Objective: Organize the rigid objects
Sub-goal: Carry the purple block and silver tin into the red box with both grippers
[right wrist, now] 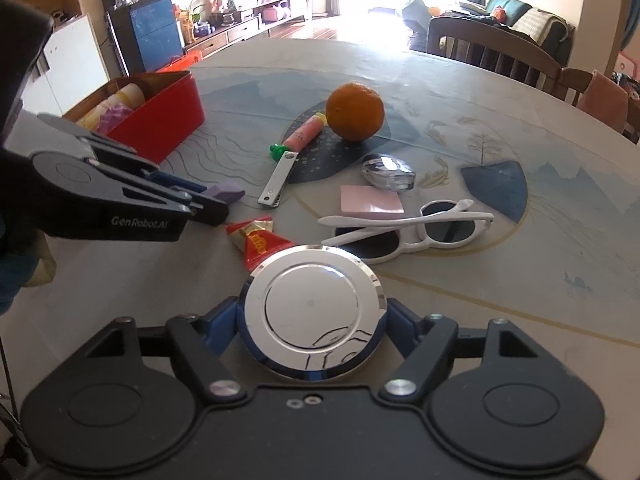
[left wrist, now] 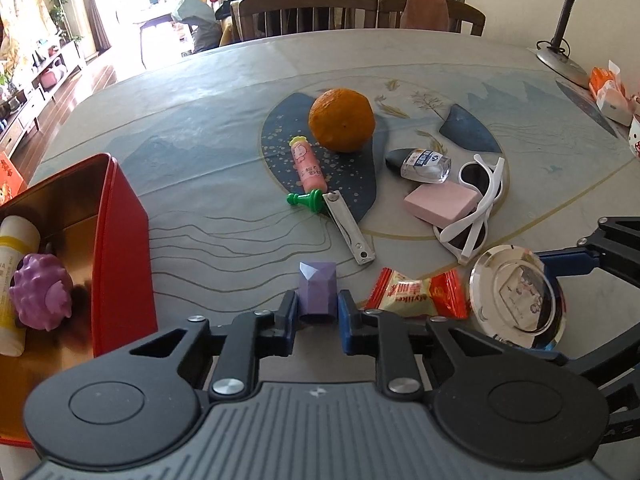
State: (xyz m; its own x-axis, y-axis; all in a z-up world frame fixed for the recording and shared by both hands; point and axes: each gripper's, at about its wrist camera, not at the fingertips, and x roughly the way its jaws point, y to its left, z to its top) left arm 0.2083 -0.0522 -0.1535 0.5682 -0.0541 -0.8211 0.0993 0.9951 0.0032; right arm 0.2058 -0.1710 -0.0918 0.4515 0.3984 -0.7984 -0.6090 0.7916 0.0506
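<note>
**Two handheld grippers closed on small objects at a cluttered table**

A large round table (left wrist: 224, 92) with a pale blue-grey printed cover fills both views. At its left edge stands an open red rectangular metal tin (left wrist: 120, 236), holding a cream-and-yellow tube (left wrist: 16, 256) and a knobbly purple plastic toy (left wrist: 42, 298).

Near the table's middle sits a round orange fruit (left wrist: 342, 119). Just beside it lies a pink tube-shaped toy with a green base (left wrist: 306, 170), and touching that base is a silver metal nail clipper (left wrist: 348, 230). To the right, white-framed sunglasses with dark lenses (left wrist: 476, 204) rest folded against a pink rectangular eraser block (left wrist: 442, 202), with a small clear glass bottle (left wrist: 424, 164) behind it.

The right gripper (right wrist: 312, 316) has its jaws pressed against both sides of a shiny round silver metal disc (right wrist: 312, 308), held near the table's front edge. A red-and-white wrapped candy (left wrist: 416, 294) lies just beside it.

The left gripper (left wrist: 318, 312) has its jaws nearly closed, clamping a small purple faceted block (left wrist: 318, 290) between the tin and the candy.
</note>
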